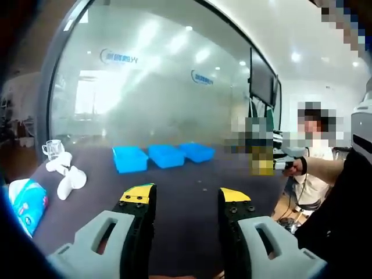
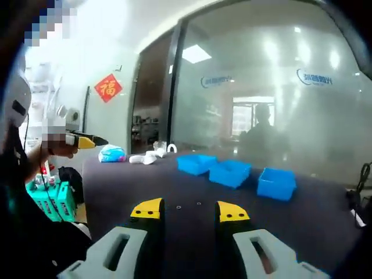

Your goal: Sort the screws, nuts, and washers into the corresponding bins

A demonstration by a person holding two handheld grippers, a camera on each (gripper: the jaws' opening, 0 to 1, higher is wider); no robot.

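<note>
Left gripper [image 1: 185, 196] and right gripper [image 2: 189, 210] are hovering above the dark table [image 2: 174, 192], jaws spread, holding nothing. Three blue bins [image 1: 164, 156] are sitting at the far side; their contents are hidden. Small specks [image 2: 187, 205] too tiny to identify.

Tiny specks on the dark table [image 2: 192, 192] just beyond the right gripper's jaws, too small to name as screws, nuts or washers. The three blue bins [image 1: 165, 155] at the far edge hide their insides. White items [image 1: 67, 174] far left are blurred.
</note>
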